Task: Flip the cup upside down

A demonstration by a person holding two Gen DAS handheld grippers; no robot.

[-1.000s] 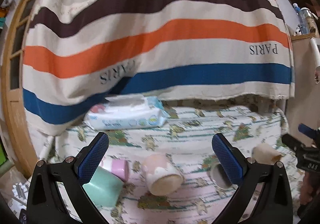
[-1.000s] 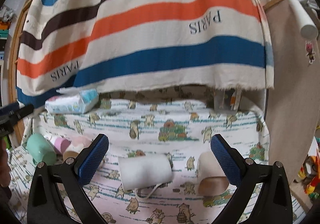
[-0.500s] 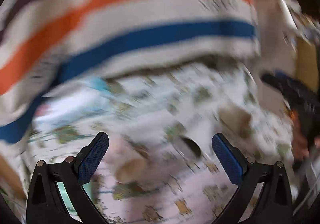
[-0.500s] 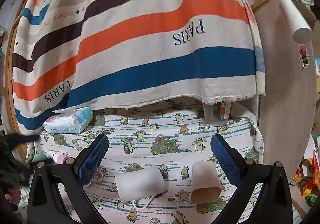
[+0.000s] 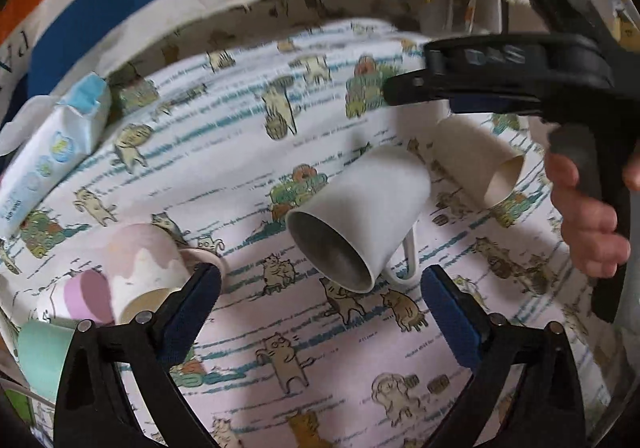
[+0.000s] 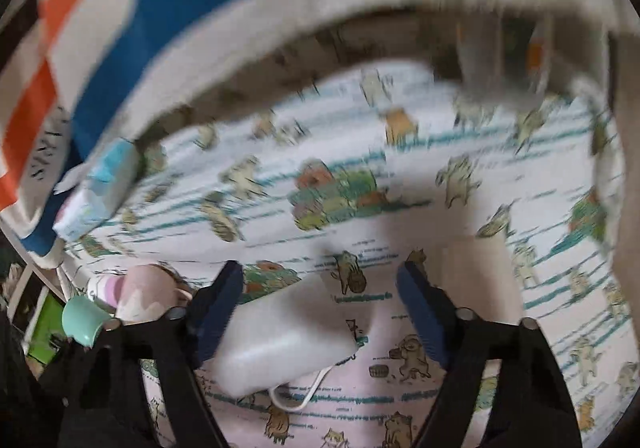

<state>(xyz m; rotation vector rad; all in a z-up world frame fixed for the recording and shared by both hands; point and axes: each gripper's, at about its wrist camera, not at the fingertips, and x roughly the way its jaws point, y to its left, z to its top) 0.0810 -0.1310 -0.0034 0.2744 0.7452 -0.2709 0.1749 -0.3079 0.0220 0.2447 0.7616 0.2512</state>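
Cartoon tablecloth [image 5: 248,152]: five toppled cups [image 5: 356,224].

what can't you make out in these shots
- Right wrist view: motion blur; whether the right gripper touches the white mug is unclear.
- Paper cup: its base is behind the right gripper in the left wrist view.
- Pink mug: its mouth is partly covered by a left finger.
- Green cup: cut off by the lens edge.
- Wipes pack: print too small and blurred to read.
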